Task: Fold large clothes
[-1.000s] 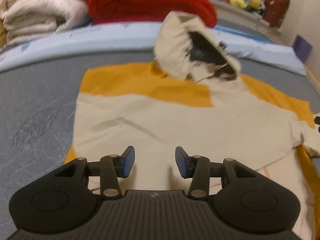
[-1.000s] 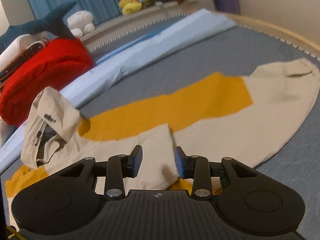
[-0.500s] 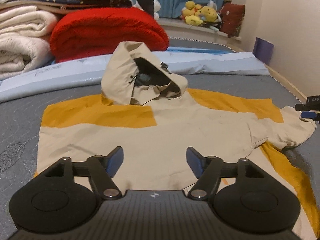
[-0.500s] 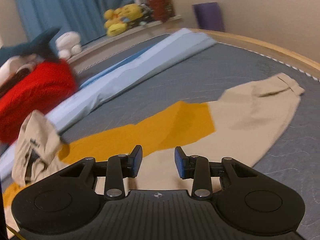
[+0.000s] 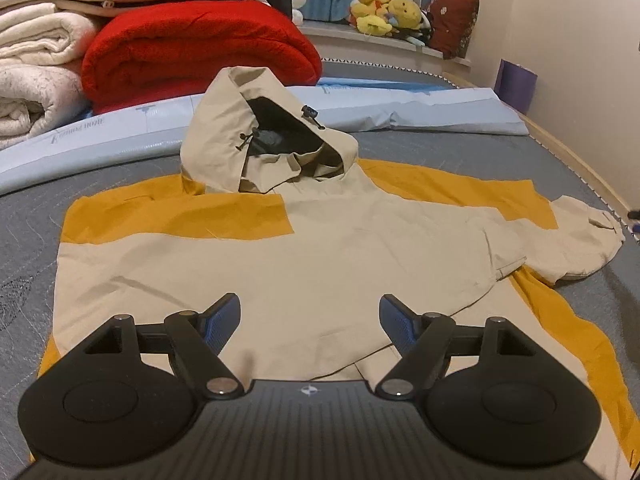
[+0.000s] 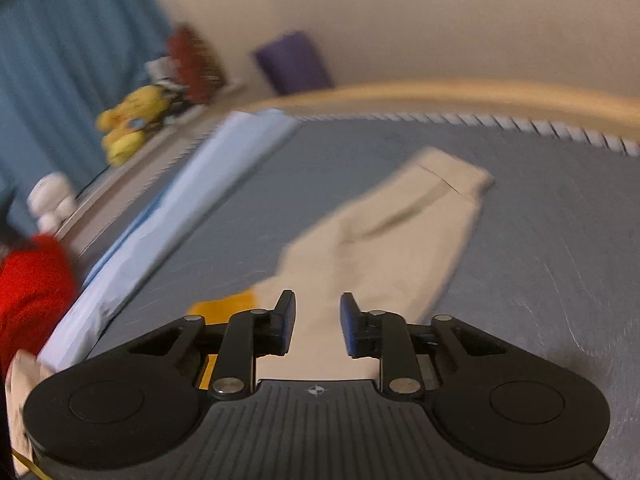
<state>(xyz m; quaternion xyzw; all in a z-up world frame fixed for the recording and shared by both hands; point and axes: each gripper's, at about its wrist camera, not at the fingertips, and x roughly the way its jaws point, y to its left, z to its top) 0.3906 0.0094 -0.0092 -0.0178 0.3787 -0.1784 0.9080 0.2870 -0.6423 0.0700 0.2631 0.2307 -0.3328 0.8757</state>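
Note:
A beige and mustard hooded jacket (image 5: 320, 240) lies flat on the grey mattress (image 5: 24, 248), hood (image 5: 256, 136) standing up at the far side. Its left sleeve is folded across the body. Its right sleeve (image 5: 576, 240) stretches out to the right. My left gripper (image 5: 310, 322) is open and empty, hovering over the jacket's lower body. My right gripper (image 6: 316, 322) is open with a narrow gap, empty, above the right sleeve (image 6: 400, 232), pointing toward its cuff (image 6: 460, 176). The right wrist view is blurred.
A light blue rolled sheet (image 5: 400, 108) lies along the far mattress edge. Behind it sit a red blanket (image 5: 192, 44), white folded blankets (image 5: 36, 80) and plush toys (image 5: 384, 12). A wooden bed rim (image 6: 480, 96) and wall bound the right side.
My left gripper opened wider and pulled back, showing the whole jacket. My right gripper swung right along the sleeve toward the cuff, still moving fast.

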